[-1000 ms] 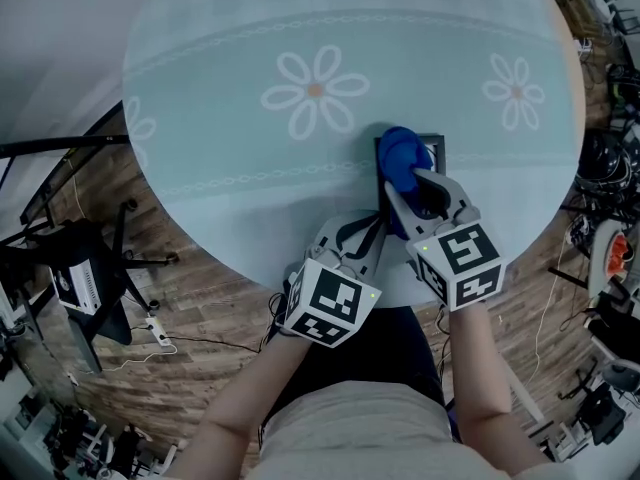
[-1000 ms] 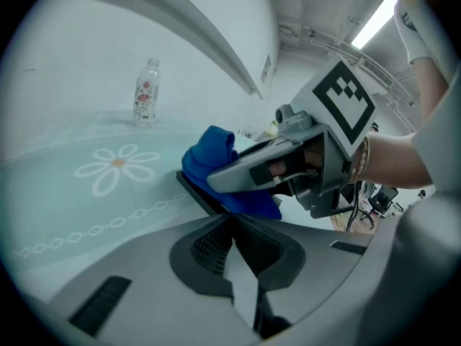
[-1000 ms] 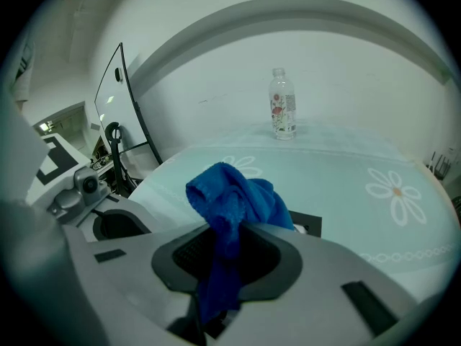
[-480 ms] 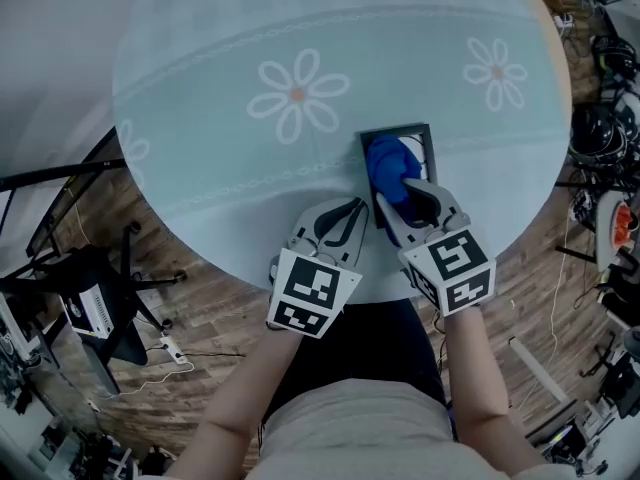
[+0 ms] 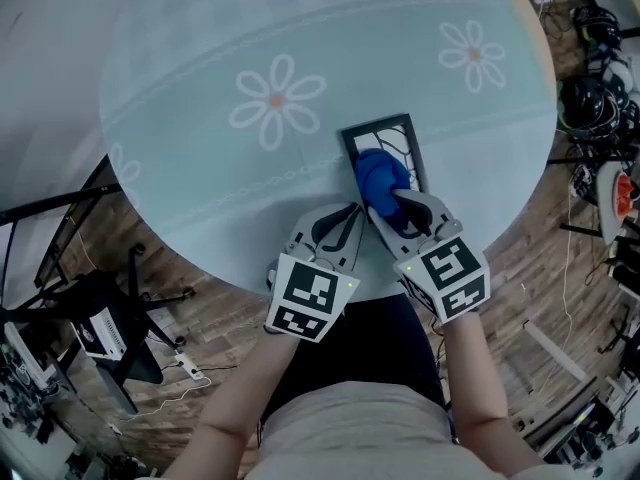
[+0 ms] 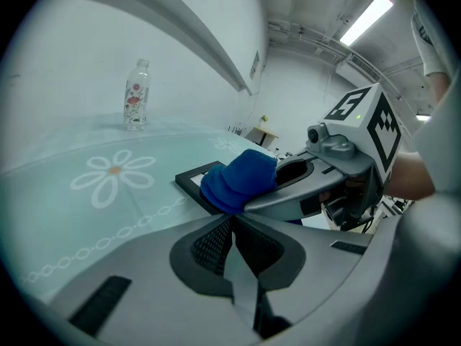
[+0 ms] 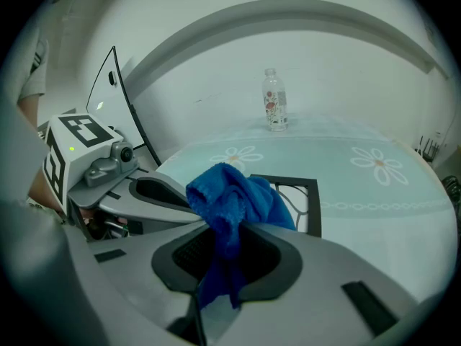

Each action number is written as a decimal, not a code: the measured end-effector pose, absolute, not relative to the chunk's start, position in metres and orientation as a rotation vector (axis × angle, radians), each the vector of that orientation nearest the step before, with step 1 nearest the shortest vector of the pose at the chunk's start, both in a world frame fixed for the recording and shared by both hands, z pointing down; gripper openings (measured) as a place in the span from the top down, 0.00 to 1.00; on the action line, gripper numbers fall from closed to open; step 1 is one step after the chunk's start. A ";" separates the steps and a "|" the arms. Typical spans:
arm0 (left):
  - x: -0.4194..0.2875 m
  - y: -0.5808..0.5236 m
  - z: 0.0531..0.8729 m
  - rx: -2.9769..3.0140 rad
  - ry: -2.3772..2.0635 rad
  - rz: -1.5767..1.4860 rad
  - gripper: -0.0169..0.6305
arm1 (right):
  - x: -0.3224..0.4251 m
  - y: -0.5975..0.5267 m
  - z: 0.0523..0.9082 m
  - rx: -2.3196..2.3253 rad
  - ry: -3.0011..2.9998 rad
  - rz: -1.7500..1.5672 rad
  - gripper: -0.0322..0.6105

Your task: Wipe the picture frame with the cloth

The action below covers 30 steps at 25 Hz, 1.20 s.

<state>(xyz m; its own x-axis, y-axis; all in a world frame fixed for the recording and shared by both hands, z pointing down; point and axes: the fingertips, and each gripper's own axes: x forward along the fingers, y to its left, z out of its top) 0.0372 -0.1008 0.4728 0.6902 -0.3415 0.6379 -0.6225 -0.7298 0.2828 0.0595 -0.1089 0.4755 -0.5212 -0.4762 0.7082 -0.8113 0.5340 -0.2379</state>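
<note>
table [image 5: 200,168]: round, teal, daisies | floor [image 5: 215,303]: wood planks | cloth [image 5: 378,178] on frame [image 5: 377,124]

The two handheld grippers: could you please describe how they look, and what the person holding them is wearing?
Both the left gripper and the right gripper have smooth light-grey shells tapering to two jaws with black textured pads. Each carries a white cube with black square markers and a small green light. The person wears a light beige top; the forearms are unsleeved.
</note>
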 end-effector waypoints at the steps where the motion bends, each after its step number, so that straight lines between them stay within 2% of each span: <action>1: 0.038 -0.100 0.473 2.420 -0.736 0.780 0.93 | 0.060 -0.107 0.475 1.038 -2.198 0.764 0.81; 30: 0.064 -0.099 0.483 2.481 -0.661 0.871 0.93 | 0.098 -0.096 0.473 1.019 -2.193 0.818 0.81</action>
